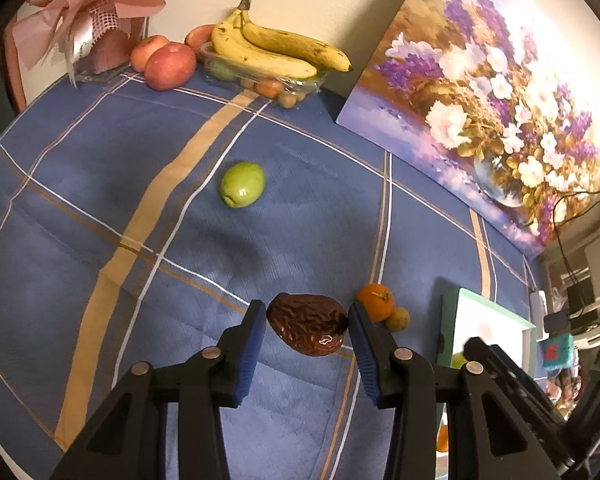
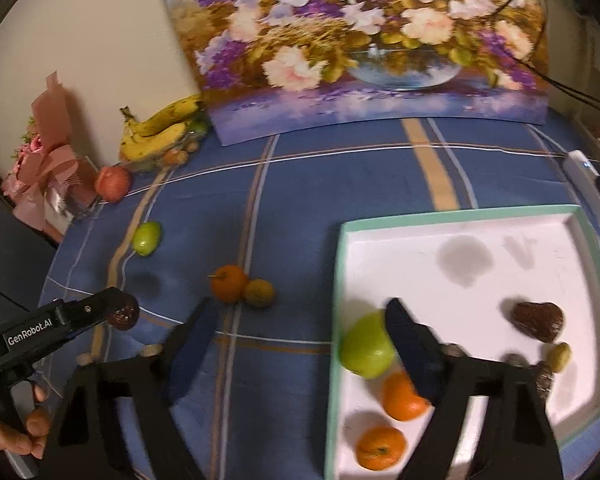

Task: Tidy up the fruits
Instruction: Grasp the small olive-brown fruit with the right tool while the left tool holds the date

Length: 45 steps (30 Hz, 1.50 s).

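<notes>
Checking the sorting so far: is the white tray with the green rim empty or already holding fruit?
Holding fruit: the white tray has a green apple, two oranges, and a wrinkled brown date.

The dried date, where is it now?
In the left wrist view, the dried date is clamped in the left hand-held gripper, above the tablecloth, left of the tangerine.

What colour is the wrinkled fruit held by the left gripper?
Dark reddish-brown, glossy; the wrinkled fruit in the left gripper shows best in the left wrist view.
</notes>
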### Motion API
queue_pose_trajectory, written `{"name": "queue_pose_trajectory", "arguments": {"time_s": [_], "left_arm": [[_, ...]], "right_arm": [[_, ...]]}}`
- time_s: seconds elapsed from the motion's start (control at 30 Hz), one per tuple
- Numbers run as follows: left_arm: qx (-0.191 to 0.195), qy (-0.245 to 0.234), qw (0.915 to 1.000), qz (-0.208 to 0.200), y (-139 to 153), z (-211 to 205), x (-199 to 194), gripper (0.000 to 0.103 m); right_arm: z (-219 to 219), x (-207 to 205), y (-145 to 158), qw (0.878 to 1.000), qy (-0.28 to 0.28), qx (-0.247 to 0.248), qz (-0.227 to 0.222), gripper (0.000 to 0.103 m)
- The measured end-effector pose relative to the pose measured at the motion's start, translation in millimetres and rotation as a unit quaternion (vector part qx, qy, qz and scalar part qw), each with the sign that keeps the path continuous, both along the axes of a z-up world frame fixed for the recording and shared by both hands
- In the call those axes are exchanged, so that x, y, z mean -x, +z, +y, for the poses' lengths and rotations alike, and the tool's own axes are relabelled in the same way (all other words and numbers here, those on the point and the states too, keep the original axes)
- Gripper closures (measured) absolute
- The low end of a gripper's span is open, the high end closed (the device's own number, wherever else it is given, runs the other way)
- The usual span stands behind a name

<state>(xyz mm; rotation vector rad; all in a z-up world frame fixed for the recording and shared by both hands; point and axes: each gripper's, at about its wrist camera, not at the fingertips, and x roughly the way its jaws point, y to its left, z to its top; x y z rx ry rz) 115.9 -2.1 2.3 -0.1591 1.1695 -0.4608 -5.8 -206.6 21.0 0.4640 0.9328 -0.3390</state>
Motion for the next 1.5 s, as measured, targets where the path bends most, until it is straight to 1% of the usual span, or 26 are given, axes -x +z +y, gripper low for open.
{"name": "queue_pose_trajectory", "arguments": {"time_s": [0.03, 0.1, 0.17, 0.23, 0.3, 0.33, 0.37, 0.4, 0.57, 0.7, 0.97, 1.07, 1.33, 1.5], "left_arm": [[0.003, 0.002, 1.0000, 0.002, -0.2, 0.9, -2.1, 0.058], [0.007, 0.005, 0.9999, 0.007, -1.5, 2.0, -5.9, 0.058], [0.008, 0.007, 0.9999, 0.011, -4.0, 2.6, -7.7, 0.058], [0.008, 0.009, 0.9998, 0.017, -7.7, 3.0, -10.6, 0.058], [0.010, 0.010, 0.9996, 0.023, -10.9, 3.4, -13.5, 0.058], [0.010, 0.011, 0.9996, 0.025, -12.4, 3.6, -15.2, 0.058], [0.011, 0.011, 0.9995, 0.026, -13.5, 3.7, -16.4, 0.058], [0.011, 0.012, 0.9995, 0.028, -14.4, 3.8, -17.5, 0.058], [0.011, 0.015, 0.9991, 0.038, -21.1, 3.2, -23.3, 0.058], [0.012, 0.017, 0.9987, 0.046, -26.3, 3.7, -25.3, 0.058], [0.014, 0.014, 0.9989, 0.043, -25.9, 3.2, -24.8, 0.058], [0.015, 0.015, 0.9989, 0.043, -25.1, 3.1, -24.9, 0.058], [0.015, 0.015, 0.9989, 0.042, -24.6, 2.7, -24.8, 0.058], [0.014, 0.011, 0.9992, 0.036, -21.2, 0.5, -21.8, 0.058]], "right_arm": [[1.4, -6.3, -2.3, 1.000, 0.006, -0.004, 0.002, 0.036], [4.9, -16.3, -7.0, 1.000, 0.017, -0.007, 0.005, 0.041], [10.2, -25.9, -13.1, 0.999, 0.031, -0.009, 0.011, 0.050], [15.9, -35.1, -21.7, 0.999, 0.044, -0.009, 0.022, 0.056], [20.7, -43.9, -30.5, 0.998, 0.055, -0.011, 0.030, 0.056], [23.6, -48.6, -34.9, 0.998, 0.061, -0.012, 0.033, 0.058], [25.0, -51.1, -37.5, 0.997, 0.065, -0.012, 0.035, 0.063], [26.5, -54.0, -40.4, 0.997, 0.069, -0.010, 0.039, 0.065], [27.2, -64.6, -54.6, 0.995, 0.073, 0.004, 0.067, 0.070], [22.6, -67.8, -62.7, 0.995, 0.068, 0.003, 0.075, 0.072], [15.4, -71.5, -62.8, 0.996, 0.056, -0.020, 0.067, 0.072], [15.9, -72.8, -64.0, 0.996, 0.054, -0.029, 0.065, 0.075], [14.9, -72.1, -65.6, 0.997, 0.049, -0.032, 0.059, 0.076], [18.1, -64.7, -57.4, 0.997, 0.051, -0.028, 0.047, 0.076]]}}
